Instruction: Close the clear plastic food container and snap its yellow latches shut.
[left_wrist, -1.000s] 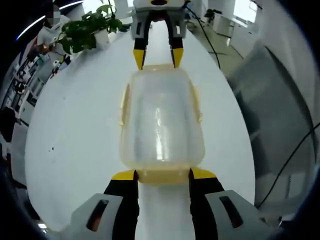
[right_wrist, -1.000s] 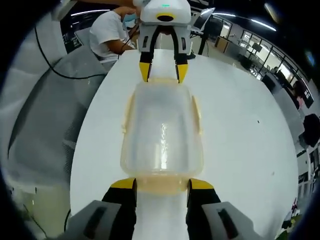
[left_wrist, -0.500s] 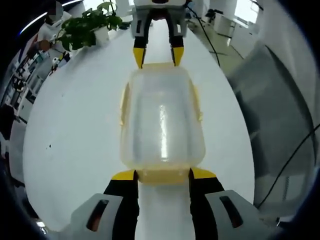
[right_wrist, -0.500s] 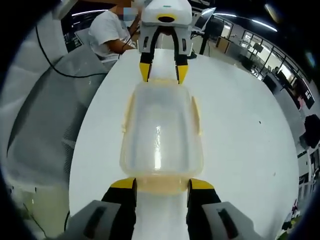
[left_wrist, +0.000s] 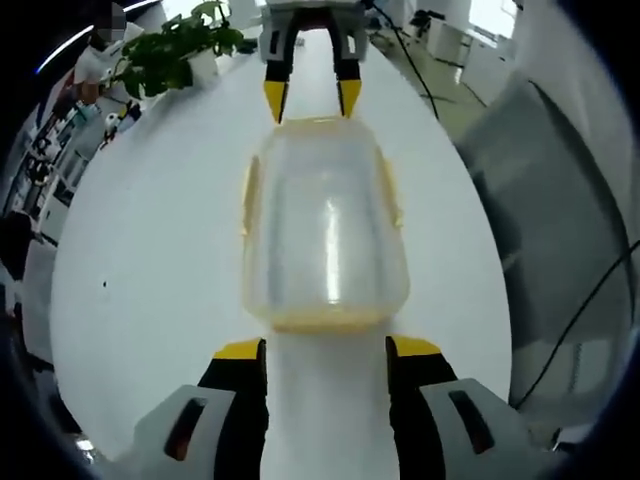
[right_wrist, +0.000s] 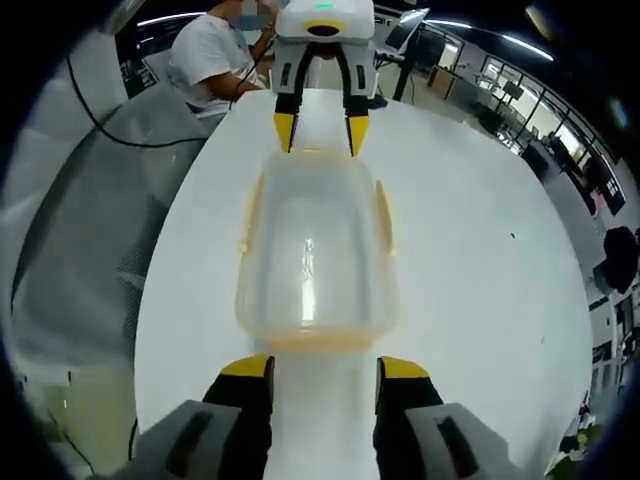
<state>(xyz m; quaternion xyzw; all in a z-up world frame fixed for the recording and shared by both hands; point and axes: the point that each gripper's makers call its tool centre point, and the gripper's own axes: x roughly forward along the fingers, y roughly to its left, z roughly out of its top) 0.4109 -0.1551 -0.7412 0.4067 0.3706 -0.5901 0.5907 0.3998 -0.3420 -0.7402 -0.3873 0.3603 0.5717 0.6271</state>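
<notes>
Container (left_wrist: 325, 230) looks light, slick, stiff plastic; best pressed at end latches (left_wrist: 322, 322). Left gripper (left_wrist: 327, 347) and right gripper (right_wrist: 324, 366) both spread, gripping nothing.

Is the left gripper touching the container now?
No: white table shows between the left gripper tips and the container.

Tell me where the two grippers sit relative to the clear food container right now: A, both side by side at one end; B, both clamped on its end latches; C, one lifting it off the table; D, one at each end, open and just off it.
D: the left gripper and right gripper face each other across the clear food container, jaws open with a gap before each end.
</notes>
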